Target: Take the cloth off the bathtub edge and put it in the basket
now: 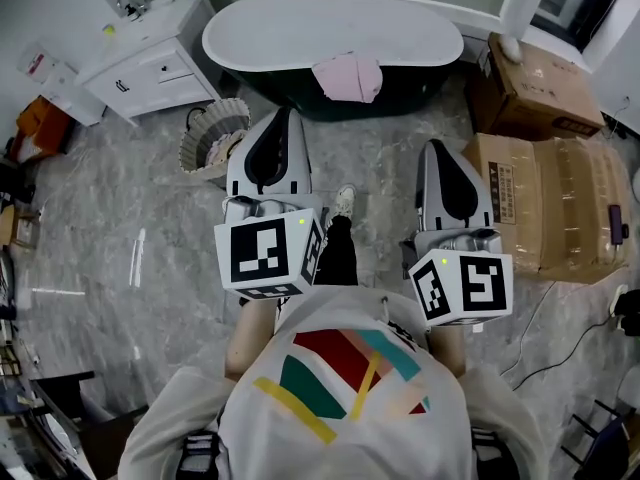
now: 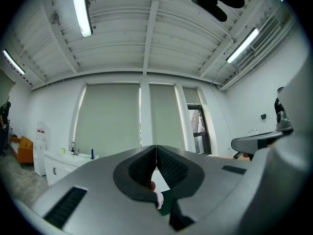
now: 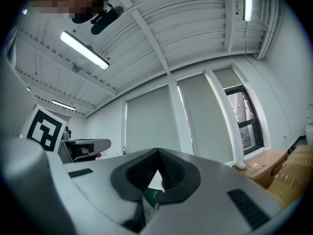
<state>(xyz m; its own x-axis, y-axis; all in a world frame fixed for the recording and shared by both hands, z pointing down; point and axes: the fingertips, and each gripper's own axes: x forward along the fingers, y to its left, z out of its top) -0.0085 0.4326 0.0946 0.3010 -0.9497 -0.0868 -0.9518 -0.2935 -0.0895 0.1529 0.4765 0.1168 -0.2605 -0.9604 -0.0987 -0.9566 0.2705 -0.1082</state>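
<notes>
Pink cloth (image 1: pixel 347 76): draped over the near rim of the dark-sided bathtub (image 1: pixel 300 28), apart from both grippers. Frilled basket (image 1: pixel 212 138): on the marble floor (image 1: pixel 150 228), just left of the left gripper (image 1: pixel 284 116). Left gripper and right gripper (image 1: pixel 437 148): side by side short of the tub, jaws pressed together, nothing between them.

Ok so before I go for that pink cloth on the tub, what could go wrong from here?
Both the left gripper and the right gripper are shut; reaching in like that would likely shove the cloth along the bathtub rim rather than grab it. The cloth only drapes over the edge, so a shallow pinch may slip. The basket sits low on the floor off to the left, so a loose drop could miss.
</notes>
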